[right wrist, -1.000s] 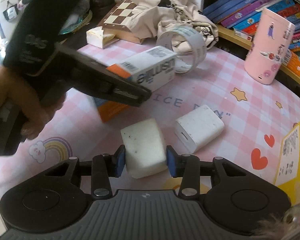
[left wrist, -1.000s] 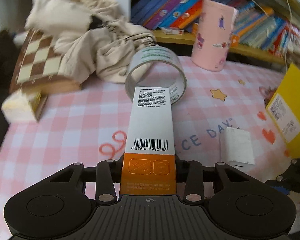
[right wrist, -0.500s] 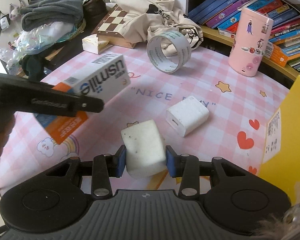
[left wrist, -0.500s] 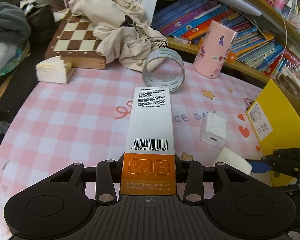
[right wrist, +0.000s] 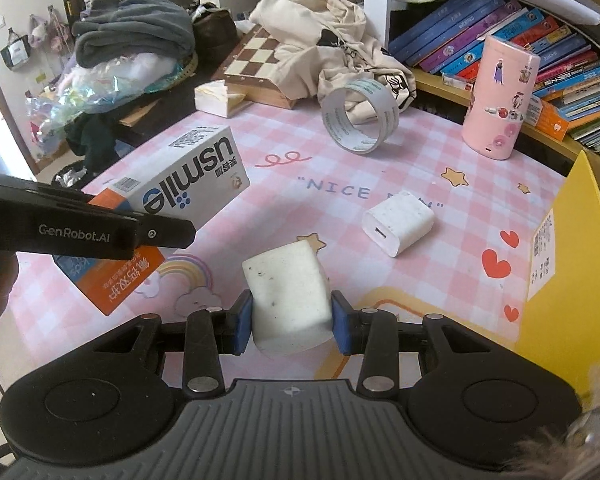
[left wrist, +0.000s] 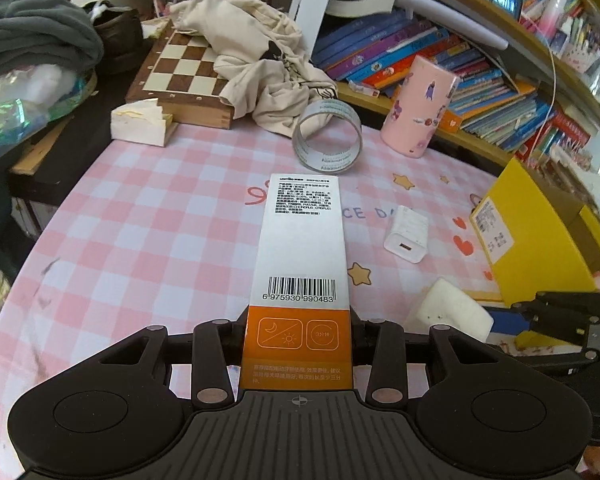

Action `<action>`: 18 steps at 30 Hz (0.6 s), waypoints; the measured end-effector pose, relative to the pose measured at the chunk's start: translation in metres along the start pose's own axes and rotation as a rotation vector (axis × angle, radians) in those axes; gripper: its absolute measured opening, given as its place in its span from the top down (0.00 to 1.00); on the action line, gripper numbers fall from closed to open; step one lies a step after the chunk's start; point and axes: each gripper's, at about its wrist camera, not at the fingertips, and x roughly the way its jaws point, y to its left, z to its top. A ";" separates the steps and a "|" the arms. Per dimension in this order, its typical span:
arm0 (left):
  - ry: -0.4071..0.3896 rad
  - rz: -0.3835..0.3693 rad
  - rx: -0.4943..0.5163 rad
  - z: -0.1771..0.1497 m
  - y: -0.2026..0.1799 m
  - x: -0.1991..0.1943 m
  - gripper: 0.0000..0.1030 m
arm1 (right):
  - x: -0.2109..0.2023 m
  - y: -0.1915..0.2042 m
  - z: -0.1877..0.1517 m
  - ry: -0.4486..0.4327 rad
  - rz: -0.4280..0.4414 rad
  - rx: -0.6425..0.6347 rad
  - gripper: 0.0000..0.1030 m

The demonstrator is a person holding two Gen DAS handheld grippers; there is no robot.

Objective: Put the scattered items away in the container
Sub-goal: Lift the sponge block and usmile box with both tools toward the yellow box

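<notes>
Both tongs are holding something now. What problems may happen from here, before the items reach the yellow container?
1. The left tongs grip the long white-and-orange toothpaste box only at its orange end, so it may pivot or slip out.
2. The right tongs pinch the white sponge block, which looks soft and may squeeze free.
3. The yellow container lies to the right; both tongs heading there may collide.

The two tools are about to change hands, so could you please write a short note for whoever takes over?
Left tool: shut on the usmile box, held off the table.
Right tool: shut on the white sponge, also lifted.
On the table: charger, tape roll.
Yellow container at the right; its inside is not visible.
Left to do: drop both held items in, then fetch charger and tape.
</notes>
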 end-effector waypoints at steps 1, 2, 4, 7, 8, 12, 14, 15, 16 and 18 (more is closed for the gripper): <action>-0.004 -0.002 -0.002 -0.001 0.000 -0.004 0.63 | -0.004 0.001 -0.001 -0.003 0.002 0.005 0.64; -0.009 -0.004 -0.001 -0.003 -0.001 -0.007 0.63 | -0.007 0.002 -0.003 -0.006 0.004 0.008 0.64; -0.018 -0.011 0.002 -0.006 -0.004 -0.016 0.63 | -0.015 0.005 -0.006 -0.014 0.002 0.011 0.64; -0.034 -0.028 0.004 -0.011 -0.008 -0.027 0.63 | -0.026 0.009 -0.012 -0.022 -0.004 0.013 0.65; -0.039 -0.034 0.004 -0.012 -0.009 -0.031 0.63 | -0.029 0.010 -0.014 -0.024 -0.007 0.013 0.65; -0.049 -0.052 0.007 -0.020 -0.014 -0.042 0.63 | -0.041 0.013 -0.024 -0.030 -0.019 0.018 0.65; -0.049 -0.058 0.002 -0.024 -0.015 -0.047 0.63 | -0.045 0.014 -0.028 -0.032 -0.024 0.024 0.65; -0.049 -0.063 -0.004 -0.026 -0.015 -0.049 0.63 | -0.047 0.015 -0.029 -0.035 -0.026 0.027 0.65; -0.050 -0.067 -0.011 -0.028 -0.014 -0.051 0.63 | -0.050 0.016 -0.031 -0.040 -0.028 0.029 0.65; -0.052 -0.076 -0.019 -0.032 -0.015 -0.057 0.63 | -0.055 0.019 -0.033 -0.049 -0.032 0.030 0.65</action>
